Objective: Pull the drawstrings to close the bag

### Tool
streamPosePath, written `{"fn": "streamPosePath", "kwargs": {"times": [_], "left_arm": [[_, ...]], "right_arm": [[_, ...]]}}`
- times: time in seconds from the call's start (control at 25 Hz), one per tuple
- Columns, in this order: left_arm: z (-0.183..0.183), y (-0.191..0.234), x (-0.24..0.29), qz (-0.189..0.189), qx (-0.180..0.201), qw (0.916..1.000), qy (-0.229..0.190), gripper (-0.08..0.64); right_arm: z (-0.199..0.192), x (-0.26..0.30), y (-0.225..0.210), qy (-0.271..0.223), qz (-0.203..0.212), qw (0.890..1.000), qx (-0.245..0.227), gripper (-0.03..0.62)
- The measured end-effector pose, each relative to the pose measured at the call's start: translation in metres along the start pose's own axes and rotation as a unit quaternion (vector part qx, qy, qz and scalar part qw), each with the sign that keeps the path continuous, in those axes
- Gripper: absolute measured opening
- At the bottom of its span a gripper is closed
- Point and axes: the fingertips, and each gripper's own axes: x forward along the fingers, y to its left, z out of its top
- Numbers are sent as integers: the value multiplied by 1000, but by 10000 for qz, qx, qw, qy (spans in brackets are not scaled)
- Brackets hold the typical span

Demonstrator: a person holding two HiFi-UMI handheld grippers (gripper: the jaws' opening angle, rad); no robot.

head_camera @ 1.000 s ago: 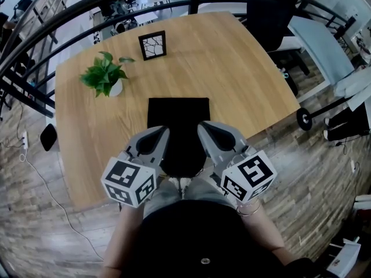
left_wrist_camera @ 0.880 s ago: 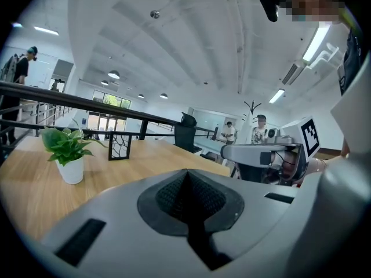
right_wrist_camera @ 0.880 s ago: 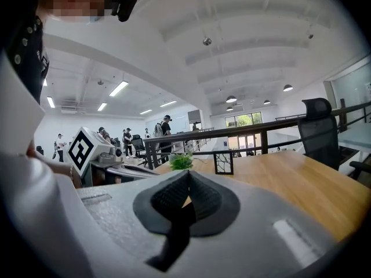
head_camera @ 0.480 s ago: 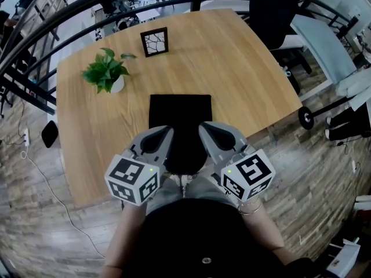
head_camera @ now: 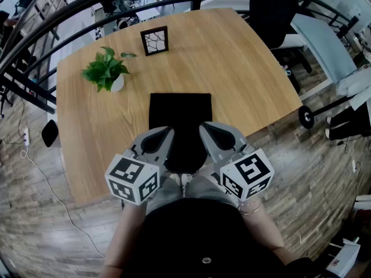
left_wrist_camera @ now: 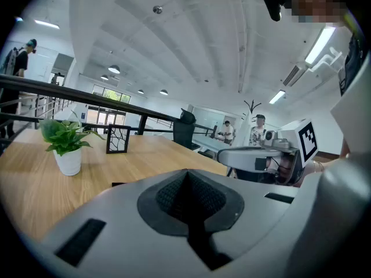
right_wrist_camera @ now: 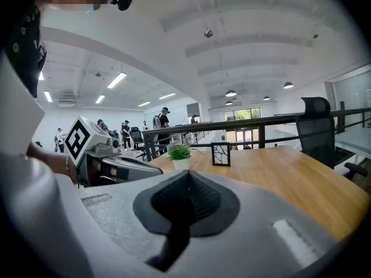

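While both hands sit low before the person's body at the near edge of the surface (head_camera: 243, 68), the left claw (head_camera: 164, 133) and the right claw (head_camera: 204, 127) point forward, tipped slightly down and angled a little toward each other; each has its jaws pressed together with nothing between them. The black bag (head_camera: 179, 112) lies flat on the surface between the two claws; its far end is square-cornered, its near end narrower; whether either claw touches it cannot be told.
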Motion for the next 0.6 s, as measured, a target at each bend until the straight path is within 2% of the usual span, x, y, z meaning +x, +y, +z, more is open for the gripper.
{"fn": "streamPosePath", "kwargs": {"times": [0.6], "left_arm": [[-6, -7, 1, -129, -12, 9999, 91, 15]], "right_arm": [[-8, -5, 3, 64, 57, 9999, 71, -2]]}}
